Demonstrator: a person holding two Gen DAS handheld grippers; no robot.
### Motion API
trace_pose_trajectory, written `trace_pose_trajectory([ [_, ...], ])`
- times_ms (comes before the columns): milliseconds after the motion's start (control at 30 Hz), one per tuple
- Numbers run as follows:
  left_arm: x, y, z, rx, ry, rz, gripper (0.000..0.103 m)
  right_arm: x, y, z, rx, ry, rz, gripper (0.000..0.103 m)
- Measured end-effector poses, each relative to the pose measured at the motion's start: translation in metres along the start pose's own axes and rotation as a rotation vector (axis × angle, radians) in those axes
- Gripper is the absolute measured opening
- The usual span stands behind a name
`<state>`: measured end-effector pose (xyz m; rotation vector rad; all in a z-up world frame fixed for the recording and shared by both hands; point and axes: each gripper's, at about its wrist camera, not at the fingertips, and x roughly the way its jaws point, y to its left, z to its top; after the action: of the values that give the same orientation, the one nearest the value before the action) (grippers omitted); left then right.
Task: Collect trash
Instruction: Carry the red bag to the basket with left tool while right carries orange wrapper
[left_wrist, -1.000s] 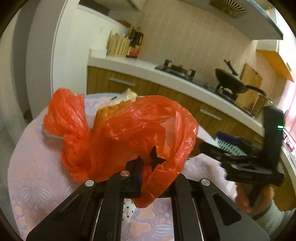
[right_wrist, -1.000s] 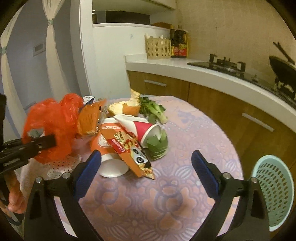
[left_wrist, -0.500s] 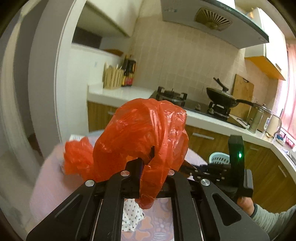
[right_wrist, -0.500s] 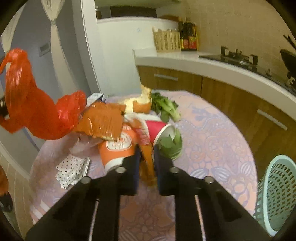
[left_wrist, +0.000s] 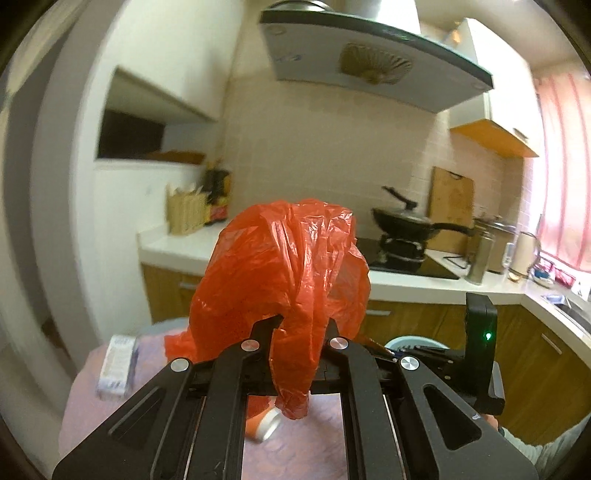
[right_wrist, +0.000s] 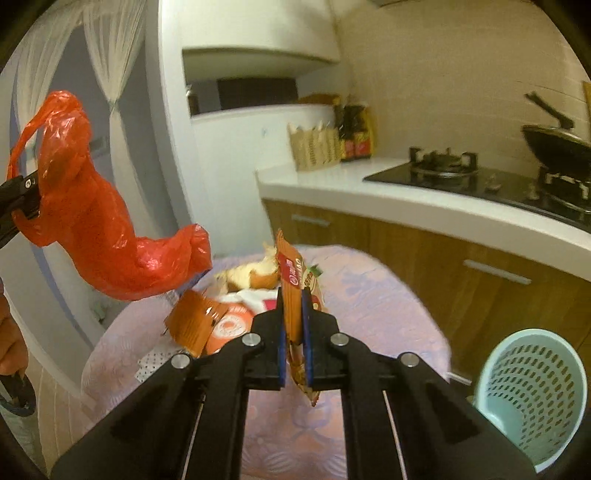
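**While both tongs are clenched: two items lifted off the bench**

Item 1, red bag (left_wrist: 284, 273): the left tongs (left_wrist: 300, 325) are gripping it by a fold near the top, so the rest is dangling free above the bench (right_wrist: 369, 295), likely being readied as the receptacle.

Item 2, wrapper (right_wrist: 293, 295): the right tongs (right_wrist: 293, 332) are pinching it edge-on and upright, clear of the pile.

Item 3, remaining trash: cup (right_wrist: 229, 328), peel (right_wrist: 255, 277) and napkin (right_wrist: 155, 360) are lying on the bench.

Item 4, basket (right_wrist: 532, 391): standing beside the bench.
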<state>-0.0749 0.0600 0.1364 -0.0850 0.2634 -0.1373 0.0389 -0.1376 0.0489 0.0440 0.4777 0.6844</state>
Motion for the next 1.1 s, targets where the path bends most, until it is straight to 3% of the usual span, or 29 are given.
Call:
trace_pose_trajectory([
  [267,0.047,-0.068,0.019,0.063,0.010,-0.163,0.005,-0.061,-0.081,-0.005,0.104,-0.075,-0.174,0.005],
  [533,0.136,-0.154,-0.001,0.090,0.114,-0.366,0.005,-0.098,-0.180,-0.044,0.263,-0.032,-0.347,0.005],
  [833,0.245,-0.234,-0.050,0.079,0.305,-0.533,0.005,-0.093,-0.249,-0.092,0.400,0.085,-0.456,0.005],
  [1100,0.343,-0.259,-0.115,0.011,0.560,-0.570,0.010,-0.077,-0.284,-0.120,0.475,0.169,-0.502,0.005],
])
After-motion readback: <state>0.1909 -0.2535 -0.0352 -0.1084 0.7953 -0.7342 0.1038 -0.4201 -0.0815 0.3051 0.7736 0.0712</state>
